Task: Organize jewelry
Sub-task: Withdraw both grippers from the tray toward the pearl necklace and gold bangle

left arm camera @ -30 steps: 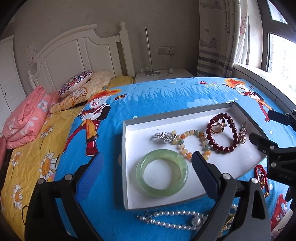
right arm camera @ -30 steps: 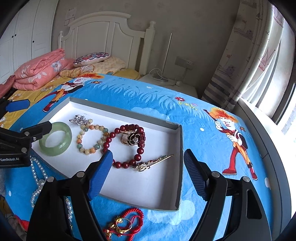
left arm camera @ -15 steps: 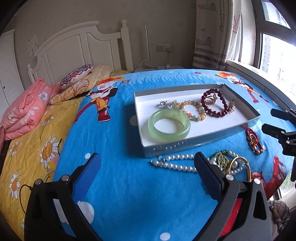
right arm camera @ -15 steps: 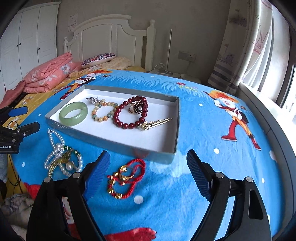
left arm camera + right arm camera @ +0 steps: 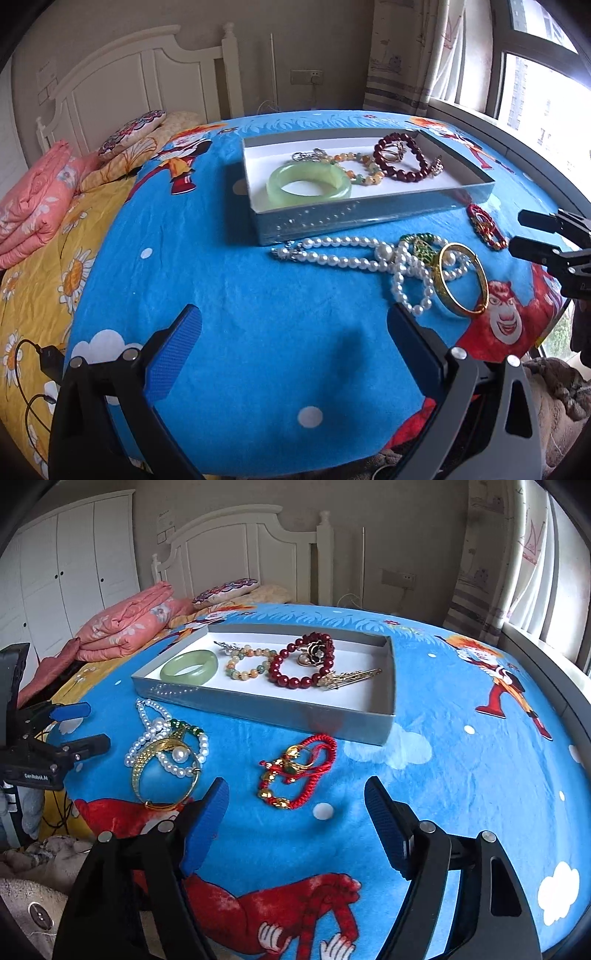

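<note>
A grey box (image 5: 369, 218) with a white floor lies on the blue bedspread. It holds a green jade bangle (image 5: 309, 184), a pale bead bracelet (image 5: 356, 162), a dark red bead bracelet (image 5: 402, 157) and a gold pin (image 5: 351, 675). In front of the box lie a pearl necklace (image 5: 343, 254), a gold bangle (image 5: 461, 280) and a red cord bracelet (image 5: 295, 771). My left gripper (image 5: 295, 314) is open over bare bedspread, short of the pearls. My right gripper (image 5: 295, 784) has its jaws closing. The cord bracelet's near end shows between its fingertips, and the pads do not touch it.
A folded pink quilt (image 5: 129, 627) and pillows (image 5: 133, 129) lie by the white headboard (image 5: 240, 550). A charger and cables (image 5: 48, 362) rest on the yellow sheet at the left. The bed's near edge drops off just under both grippers. A window (image 5: 535, 74) is on the right.
Both grippers have drawn back from over the box toward the bed's near edge. The pearls, gold bangle and red cord bracelet have come fully into view. The right jaws have narrowed a little.
</note>
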